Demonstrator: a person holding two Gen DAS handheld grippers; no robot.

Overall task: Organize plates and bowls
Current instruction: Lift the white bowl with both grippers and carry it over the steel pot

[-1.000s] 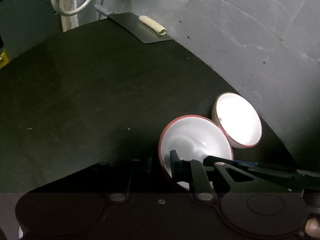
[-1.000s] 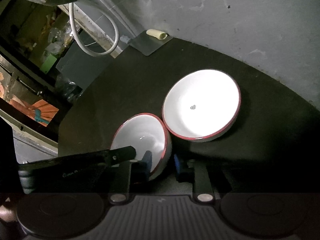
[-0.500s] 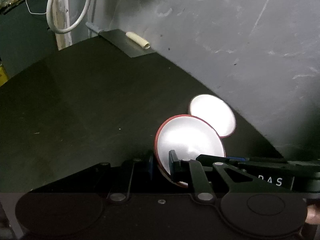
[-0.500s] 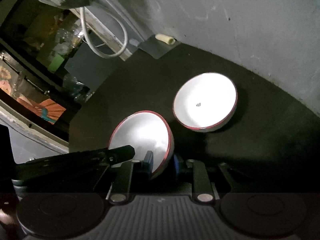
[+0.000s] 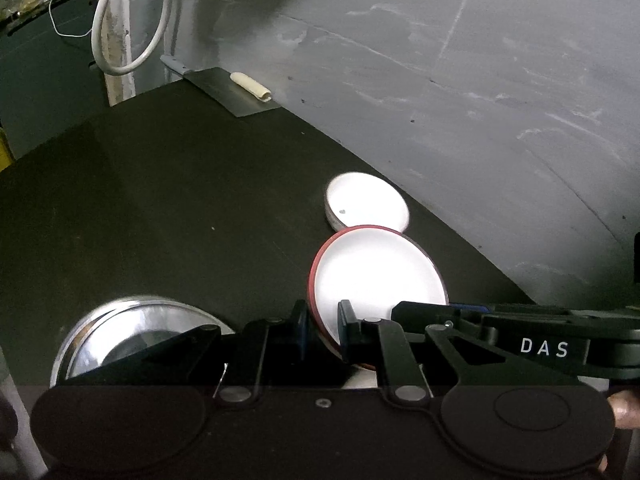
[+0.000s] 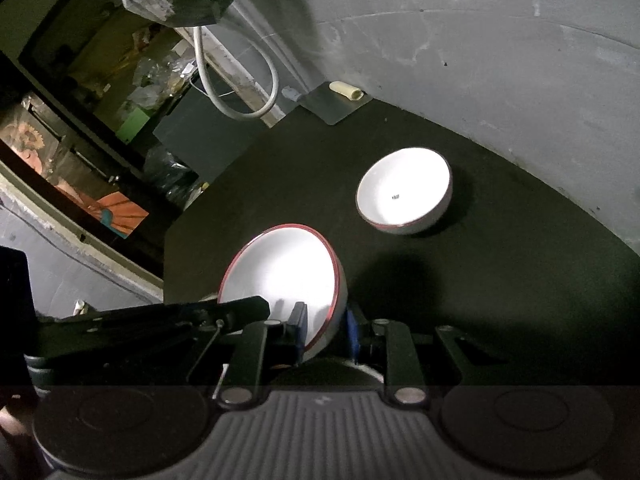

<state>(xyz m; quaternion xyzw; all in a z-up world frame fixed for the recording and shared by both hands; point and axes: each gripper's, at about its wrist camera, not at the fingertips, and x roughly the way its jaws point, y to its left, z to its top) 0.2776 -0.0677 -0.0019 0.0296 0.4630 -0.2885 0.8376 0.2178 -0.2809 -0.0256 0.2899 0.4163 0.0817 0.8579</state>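
Note:
A white bowl with a red rim (image 5: 378,270) (image 6: 286,270) is held tilted above the dark table by both grippers. My left gripper (image 5: 322,330) is shut on its near rim, and my right gripper (image 6: 324,330) is shut on the rim from the other side. A second white red-rimmed bowl (image 5: 366,204) (image 6: 404,190) stands upright on the table near the grey wall, apart from the held one.
A shiny steel bowl (image 5: 120,332) sits at the lower left of the left wrist view. A metal sheet with a cream roll (image 5: 252,86) (image 6: 346,90) lies in the far corner. A white hose (image 5: 128,20) hangs by the wall. The table's left edge (image 6: 176,236) drops to clutter.
Both grippers have lifted the held bowl up and drawn it back from the second bowl, which now looks smaller and farther. The steel bowl has come into the left wrist view.

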